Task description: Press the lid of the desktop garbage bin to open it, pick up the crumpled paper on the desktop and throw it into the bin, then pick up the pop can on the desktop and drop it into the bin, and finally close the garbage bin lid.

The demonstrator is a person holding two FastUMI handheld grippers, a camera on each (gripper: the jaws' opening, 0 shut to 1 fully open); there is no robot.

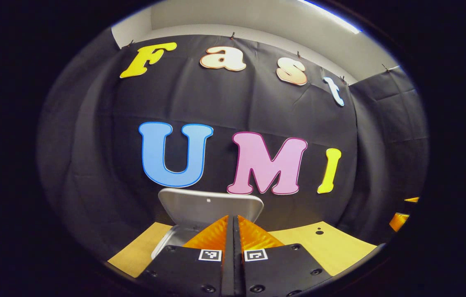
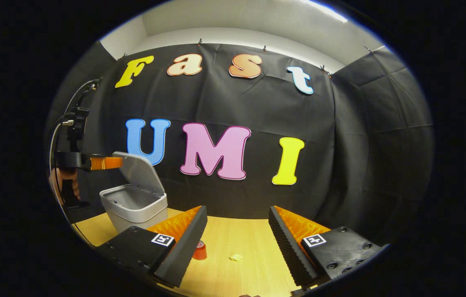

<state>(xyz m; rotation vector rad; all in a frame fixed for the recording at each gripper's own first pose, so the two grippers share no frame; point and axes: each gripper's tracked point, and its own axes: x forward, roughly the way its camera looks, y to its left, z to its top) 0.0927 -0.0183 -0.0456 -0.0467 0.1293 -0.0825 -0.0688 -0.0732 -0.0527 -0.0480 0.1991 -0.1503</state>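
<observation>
The grey desktop bin [image 2: 134, 208] stands at the table's left with its lid [image 2: 140, 173] tilted up and its inside bare. My left gripper [image 2: 119, 162], held by a hand [image 2: 66, 181], hovers level at the lid's top edge; whether it touches is unclear. In the left gripper view that gripper [image 1: 233, 218] is shut on nothing, just in front of the raised lid [image 1: 210, 204]. My right gripper [image 2: 237, 214] is open above the table. Below it lie a red pop can [image 2: 200, 251], partly hidden by one finger, and a small crumpled paper [image 2: 236, 257].
The wooden table [image 2: 241, 235] runs back to the black cloth wall. A cable and a mount [image 2: 77, 119] rise above the left hand. Part of the right gripper [image 1: 400, 220] shows at the far right of the left gripper view.
</observation>
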